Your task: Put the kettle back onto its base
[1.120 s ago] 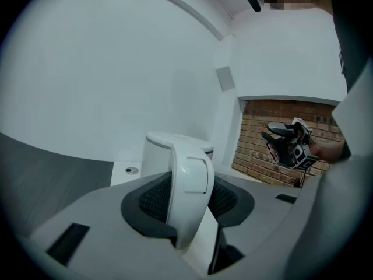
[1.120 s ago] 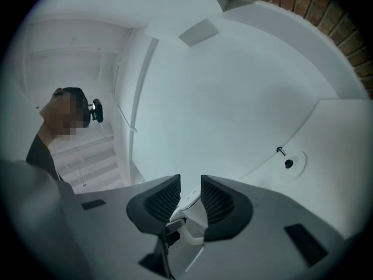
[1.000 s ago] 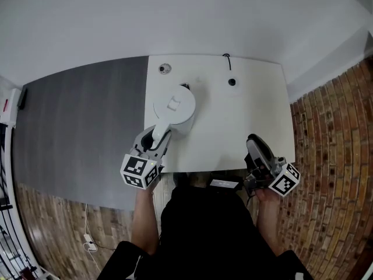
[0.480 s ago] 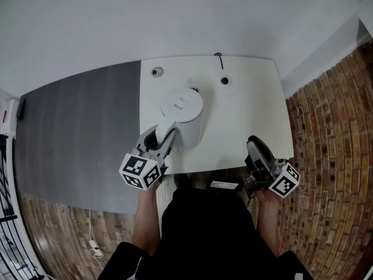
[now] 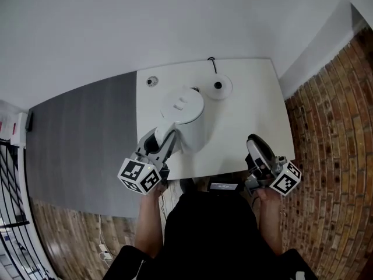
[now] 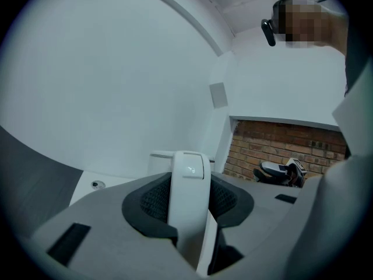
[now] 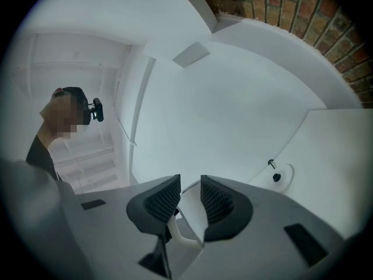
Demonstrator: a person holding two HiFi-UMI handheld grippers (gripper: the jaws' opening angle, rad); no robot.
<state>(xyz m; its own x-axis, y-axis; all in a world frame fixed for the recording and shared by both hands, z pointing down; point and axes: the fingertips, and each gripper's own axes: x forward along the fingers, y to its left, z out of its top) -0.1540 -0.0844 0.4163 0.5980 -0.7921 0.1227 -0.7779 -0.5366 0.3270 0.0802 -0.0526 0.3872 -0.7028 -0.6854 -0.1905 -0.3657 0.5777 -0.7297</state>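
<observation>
- White plastic electric kettle (image 5: 185, 121), its round lid (image 5: 182, 105) closed, was carried by its handle (image 6: 187, 177) over the white desk (image 5: 256, 115). It was off its base, just beside it on the near-left side in the head view.
- Its round white base (image 5: 218, 86), marked by a dark centre contact, lay flat and bare toward the desk's far edge. A thin dark cord (image 5: 211, 63) ran from the base over that edge.
- Clamped on the kettle's upright handle was the left hand-held gripper (image 5: 166, 140). Both dark ribbed pads (image 6: 150, 198) pressed the handle's sides in the left gripper view.
- Whether the kettle's bottom touched the desk could not be made out from any view.
- At the desk's near-right edge, well apart from the kettle, was the right hand-held gripper (image 5: 252, 142). Its ribbed pads (image 7: 158, 202) stood a narrow gap apart with nothing between them.
- From the right gripper view, the base (image 7: 281, 177) showed as a pale disc with a dark centre, far across the desk.
- One small round metal fitting (image 5: 152, 81) sat near the desk's far-left corner, apart from the kettle.
- Grey flooring (image 5: 81, 127) lay to the desk's left and brick-patterned flooring (image 5: 332, 127) to its right.
</observation>
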